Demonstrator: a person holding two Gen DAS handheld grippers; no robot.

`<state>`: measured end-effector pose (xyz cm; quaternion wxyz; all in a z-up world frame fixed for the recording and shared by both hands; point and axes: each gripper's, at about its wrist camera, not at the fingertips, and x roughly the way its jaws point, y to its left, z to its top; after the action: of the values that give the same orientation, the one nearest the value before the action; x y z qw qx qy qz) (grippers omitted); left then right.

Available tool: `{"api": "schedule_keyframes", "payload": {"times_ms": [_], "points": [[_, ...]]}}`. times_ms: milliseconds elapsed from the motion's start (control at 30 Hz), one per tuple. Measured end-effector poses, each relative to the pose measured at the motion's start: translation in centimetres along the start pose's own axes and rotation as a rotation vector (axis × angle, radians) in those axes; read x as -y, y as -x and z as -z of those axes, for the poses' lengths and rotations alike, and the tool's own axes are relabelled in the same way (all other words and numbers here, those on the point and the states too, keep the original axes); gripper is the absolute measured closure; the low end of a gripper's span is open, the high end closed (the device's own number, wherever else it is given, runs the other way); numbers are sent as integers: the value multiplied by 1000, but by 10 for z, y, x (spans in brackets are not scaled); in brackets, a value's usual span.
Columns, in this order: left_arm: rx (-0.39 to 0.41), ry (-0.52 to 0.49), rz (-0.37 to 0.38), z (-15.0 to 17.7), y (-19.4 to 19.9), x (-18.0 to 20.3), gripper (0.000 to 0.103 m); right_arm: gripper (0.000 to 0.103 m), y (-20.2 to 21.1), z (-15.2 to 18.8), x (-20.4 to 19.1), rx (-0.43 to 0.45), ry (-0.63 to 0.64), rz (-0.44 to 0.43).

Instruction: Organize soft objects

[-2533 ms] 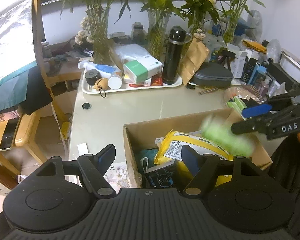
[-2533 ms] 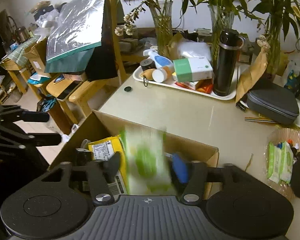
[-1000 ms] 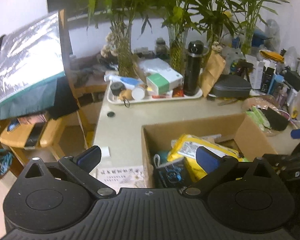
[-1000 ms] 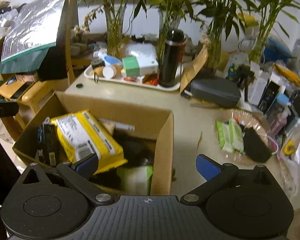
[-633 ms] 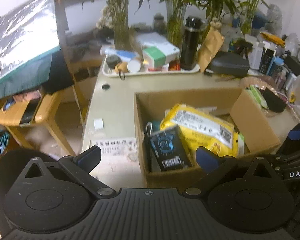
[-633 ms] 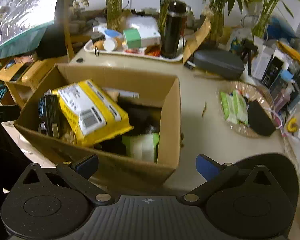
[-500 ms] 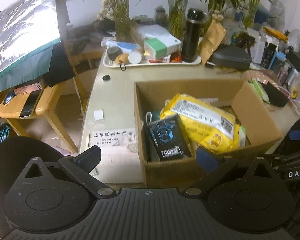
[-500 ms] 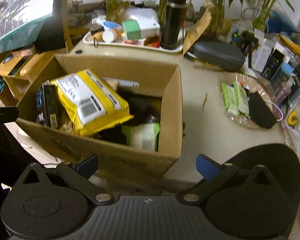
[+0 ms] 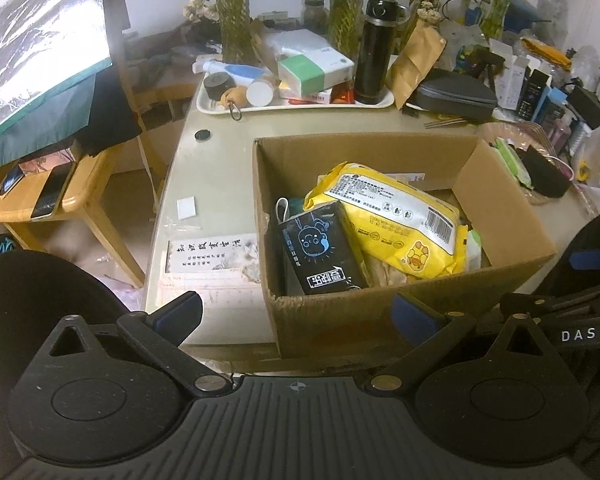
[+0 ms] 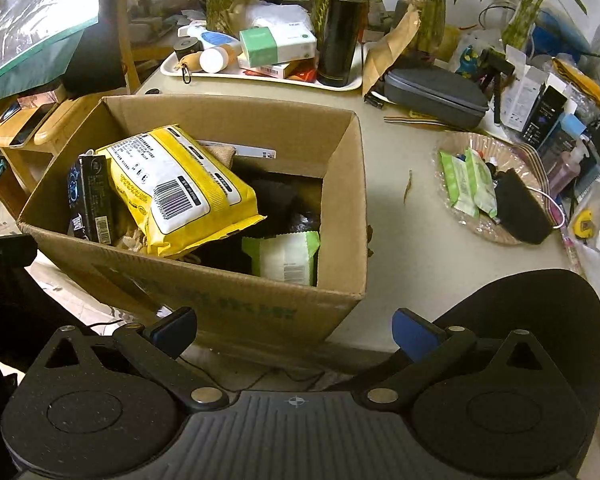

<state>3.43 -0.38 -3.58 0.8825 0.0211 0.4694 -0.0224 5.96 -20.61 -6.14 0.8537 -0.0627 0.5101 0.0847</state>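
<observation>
A: Starting at our left: the left gripper (image 9: 296,312) hangs low in front of the cardboard box (image 9: 400,320), fingers spread wide, nothing between them. Just inside the near-left corner stands the black pack (image 9: 320,250), and the yellow pack (image 9: 392,216) leans over it.

B: And further right, our right gripper (image 10: 294,330) is just as wide and just as empty, set back at the box's near right corner. The green-and-white pack (image 10: 286,256) lies in that corner, straight ahead of us and a bit left.

A: So what do we reach for? We judge the loose soft things are the green wipe packs (image 10: 466,182) in the woven basket (image 10: 540,152), on the table to the right of the box.

B: Then they lie ahead and to the right of our right gripper, well apart from the left one. The right hand is plainly nearer. Their long axes run roughly away from us, tilted a little, side by side, with a black pouch (image 10: 522,208) touching their right edge.

A: Our left view only catches a sliver of green past the box's right wall.

B: And only the left view shows the black pack's printed face; the right view sees just its edge.
</observation>
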Motion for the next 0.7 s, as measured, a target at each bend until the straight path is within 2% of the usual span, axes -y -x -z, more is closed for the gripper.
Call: {"api": "schedule_keyframes", "payload": {"times_ms": [700], "points": [[-26, 15, 10, 0, -3, -4, 0, 0, 3, -1, 0, 16, -14, 17]]}}
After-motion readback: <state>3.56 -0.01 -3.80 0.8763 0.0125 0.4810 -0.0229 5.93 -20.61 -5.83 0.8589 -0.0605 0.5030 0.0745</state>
